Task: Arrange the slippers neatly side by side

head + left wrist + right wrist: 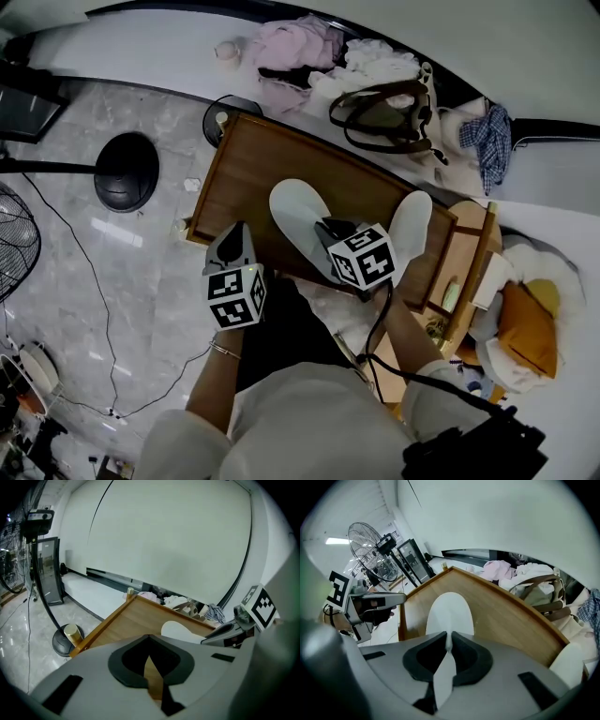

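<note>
Two white slippers lie on the wooden table (246, 164). The left slipper (295, 217) points away from me; my right gripper (328, 234) is shut on its near heel edge, and the thin white edge (449, 641) shows pinched between the pads. The other slipper (411, 223) rests near the table's right rim, a gap apart; its pale edge (569, 660) also shows at the lower right of the right gripper view. My left gripper (234, 244) hovers over the table's near left edge, jaws shut with nothing between them, only wood (151, 667) behind the pads.
A black lamp base (127, 172) and a fan (14, 239) stand on the marble floor at left, with cables. Behind the table lie piled clothes (300, 47), a brown bag (384, 117) and a checked cloth (489, 136). An orange cushion (525, 328) sits at right.
</note>
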Demonstrator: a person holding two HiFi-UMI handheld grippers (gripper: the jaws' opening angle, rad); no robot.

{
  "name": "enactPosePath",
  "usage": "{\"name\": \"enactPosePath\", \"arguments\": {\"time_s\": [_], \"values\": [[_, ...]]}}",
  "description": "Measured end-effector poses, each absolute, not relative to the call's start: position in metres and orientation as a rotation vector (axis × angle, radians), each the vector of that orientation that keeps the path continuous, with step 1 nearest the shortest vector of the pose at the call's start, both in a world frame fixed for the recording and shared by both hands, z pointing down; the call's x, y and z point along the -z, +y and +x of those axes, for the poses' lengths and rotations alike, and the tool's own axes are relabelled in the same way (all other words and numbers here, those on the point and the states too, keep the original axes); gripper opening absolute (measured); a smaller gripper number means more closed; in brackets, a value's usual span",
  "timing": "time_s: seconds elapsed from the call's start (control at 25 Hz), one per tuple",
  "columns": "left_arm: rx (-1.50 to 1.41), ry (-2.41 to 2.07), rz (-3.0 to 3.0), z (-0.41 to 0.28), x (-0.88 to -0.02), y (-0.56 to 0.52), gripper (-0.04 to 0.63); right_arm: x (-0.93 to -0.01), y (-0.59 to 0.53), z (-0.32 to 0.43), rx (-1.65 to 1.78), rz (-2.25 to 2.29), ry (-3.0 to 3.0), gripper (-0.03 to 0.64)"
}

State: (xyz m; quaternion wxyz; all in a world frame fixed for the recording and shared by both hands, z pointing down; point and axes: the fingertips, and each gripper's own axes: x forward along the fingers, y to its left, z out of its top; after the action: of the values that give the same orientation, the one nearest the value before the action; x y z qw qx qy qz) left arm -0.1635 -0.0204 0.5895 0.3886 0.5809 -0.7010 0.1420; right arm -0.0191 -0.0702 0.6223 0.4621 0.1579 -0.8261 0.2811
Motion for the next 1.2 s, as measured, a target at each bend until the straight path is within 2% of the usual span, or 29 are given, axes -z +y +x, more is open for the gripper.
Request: {"name": "enactPosePath", "arguments": {"time_s": [1.2], "values": [[-0.442,-1.656,1.859,-0.105,-0.520,-0.090,0.014,-0.550,-0.121,0.069,-0.991,1.086,-2.036,0.051]]}}
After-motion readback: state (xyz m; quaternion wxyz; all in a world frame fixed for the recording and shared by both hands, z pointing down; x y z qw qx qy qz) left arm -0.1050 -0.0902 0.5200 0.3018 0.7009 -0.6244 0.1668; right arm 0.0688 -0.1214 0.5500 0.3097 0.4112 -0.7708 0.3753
